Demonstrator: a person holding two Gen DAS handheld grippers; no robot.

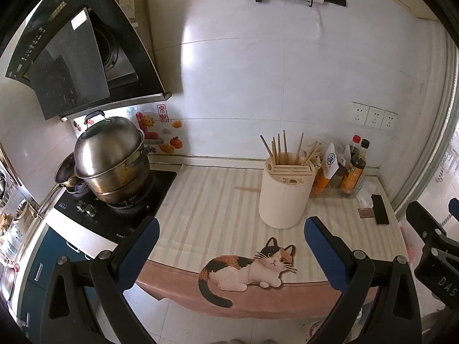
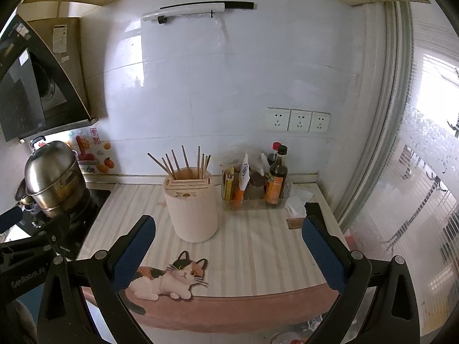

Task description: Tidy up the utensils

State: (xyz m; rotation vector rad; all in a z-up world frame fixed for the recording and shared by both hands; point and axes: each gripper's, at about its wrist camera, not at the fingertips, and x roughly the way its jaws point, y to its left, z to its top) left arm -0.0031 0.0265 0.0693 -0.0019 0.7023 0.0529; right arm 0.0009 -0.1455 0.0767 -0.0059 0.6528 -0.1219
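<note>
Both my grippers, left gripper (image 1: pixel 231 253) and right gripper (image 2: pixel 229 250), spread wide, empty, hovering off counter edge. Loose chopstick (image 1: pixel 247 189) lies flat on striped mat (image 1: pixel 206 200), just left of holder (image 1: pixel 284 195), likely partly tucked behind. Plan: left approaches low, pinches mid-shaft, lifts, drops into holder among standing chopsticks (image 1: pixel 282 147). Pot (image 1: pixel 112 160) left, bottles (image 2: pixel 276 177) right, phone (image 1: pixel 380 209) well clear.

Cream utensil holder (image 1: pixel 284 197), striped beige mat (image 1: pixel 218 200), calico cat print (image 1: pixel 246 269)
</note>
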